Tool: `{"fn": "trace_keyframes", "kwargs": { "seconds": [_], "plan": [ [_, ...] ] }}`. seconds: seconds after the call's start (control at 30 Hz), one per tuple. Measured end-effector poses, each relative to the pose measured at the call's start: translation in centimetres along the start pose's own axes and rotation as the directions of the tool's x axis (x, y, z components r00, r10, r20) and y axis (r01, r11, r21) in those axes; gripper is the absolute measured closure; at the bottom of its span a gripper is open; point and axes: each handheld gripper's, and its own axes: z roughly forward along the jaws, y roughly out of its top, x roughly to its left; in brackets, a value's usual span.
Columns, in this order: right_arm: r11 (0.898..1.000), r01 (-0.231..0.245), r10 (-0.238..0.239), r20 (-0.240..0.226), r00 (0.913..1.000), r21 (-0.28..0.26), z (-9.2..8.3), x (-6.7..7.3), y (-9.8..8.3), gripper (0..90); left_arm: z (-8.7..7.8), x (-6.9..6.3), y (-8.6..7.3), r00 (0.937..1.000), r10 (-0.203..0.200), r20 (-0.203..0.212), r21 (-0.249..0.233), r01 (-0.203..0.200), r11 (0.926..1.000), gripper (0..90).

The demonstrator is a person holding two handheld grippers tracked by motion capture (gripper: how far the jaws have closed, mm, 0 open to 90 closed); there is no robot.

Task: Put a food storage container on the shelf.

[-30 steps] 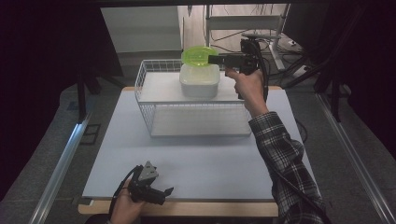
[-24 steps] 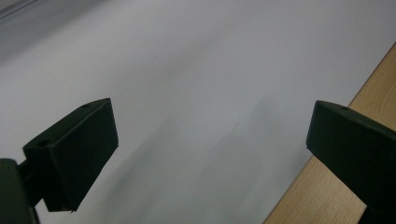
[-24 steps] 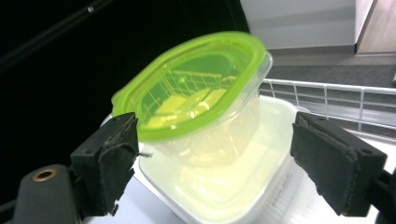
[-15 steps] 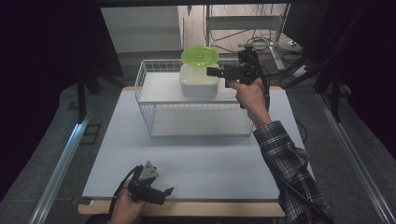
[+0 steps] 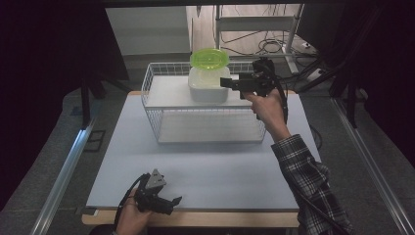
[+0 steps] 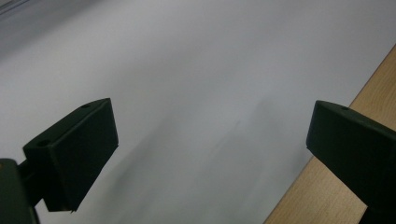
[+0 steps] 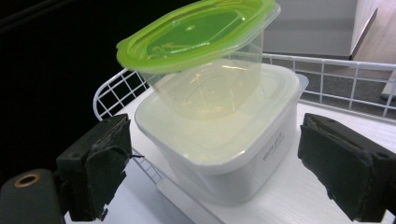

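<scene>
Grey table (image 5: 205,166), wire rack (image 5: 161,105) upper centre; right gripper (image 5: 226,82) spread, white tub (image 7: 224,144) dead ahead between jaws; left gripper (image 5: 173,201) spread, idle.

Glossy clear plastic tub (image 7: 210,88) with green lid (image 7: 196,32); white wire basket (image 5: 161,122); matt table (image 5: 205,171).

In the right gripper view, the white tub (image 7: 219,140) carries small print on its side, too small to read, and the basket (image 7: 327,74) is cut off at the right edge. In the left gripper view, the right jaw is cut off by the frame's right and bottom edges. In the high view, the person's plaid sleeve (image 5: 308,181) is cut off at the bottom edge, and the left hand (image 5: 129,218) is cropped there too.
</scene>
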Motion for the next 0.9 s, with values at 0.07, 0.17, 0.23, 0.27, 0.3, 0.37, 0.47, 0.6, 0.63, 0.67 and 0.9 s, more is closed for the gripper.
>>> {"fn": "trace_keyframes", "kwargs": {
  "seconds": [0.07,0.17,0.23,0.27,0.3,0.37,0.47,0.6,0.63,0.67,0.9],
  "plan": [
    [1.000,0.019,-0.019,0.008,0.9998,0.005,-0.2,0.2,-0.3,10.0,0.0,0.0,0.0,1.0000,0.000,-0.001,-0.001,0.000,1.0000,1.7],
    [0.999,0.054,-0.054,0.018,0.9984,0.007,-0.4,0.3,-0.7,9.6,0.0,0.0,0.0,1.0000,0.000,-0.002,-0.001,0.000,1.0000,1.7],
    [0.998,0.062,-0.062,0.021,0.9978,0.013,-0.5,0.3,-1.0,9.3,0.0,0.0,0.0,1.0000,-0.001,-0.002,-0.001,0.001,1.0000,1.7],
    [0.998,0.066,-0.066,0.022,0.9976,0.014,-0.6,0.3,-1.2,9.1,0.0,0.0,0.0,1.0000,-0.001,-0.002,0.000,0.001,1.0000,1.7],
    [0.998,0.067,-0.068,0.021,0.9975,0.016,-0.6,0.3,-1.3,8.9,0.0,0.0,0.0,1.0000,-0.001,-0.002,-0.001,0.001,1.0000,1.7],
    [0.997,0.076,-0.077,0.023,0.9968,0.017,-0.8,0.2,-1.7,8.8,0.0,0.0,0.0,1.0000,-0.001,-0.002,-0.001,0.001,1.0000,1.7],
    [0.997,0.079,-0.079,0.018,0.9967,0.016,-1.1,0.2,-2.1,8.6,0.0,0.0,0.0,1.0000,-0.001,-0.002,0.000,0.001,1.0000,1.7],
    [0.996,0.090,-0.090,0.018,0.9958,0.017,-1.4,0.2,-2.7,8.2,0.0,0.0,0.0,1.0000,-0.001,-0.004,0.000,0.001,1.0000,1.7],
    [0.995,0.095,-0.095,0.019,0.9953,0.017,-1.5,0.2,-2.9,8.2,0.0,0.0,0.0,1.0000,-0.002,-0.003,0.000,0.002,1.0000,1.7],
    [0.995,0.098,-0.098,0.019,0.9950,0.018,-1.6,0.2,-3.0,8.2,0.0,0.0,0.0,1.0000,-0.002,-0.004,0.000,0.002,1.0000,1.7],
    [0.993,0.116,-0.116,0.012,0.9931,0.024,-1.9,0.4,-3.9,7.5,0.0,0.0,0.0,1.0000,-0.002,-0.004,-0.001,0.002,1.0000,1.7]
  ]
}}
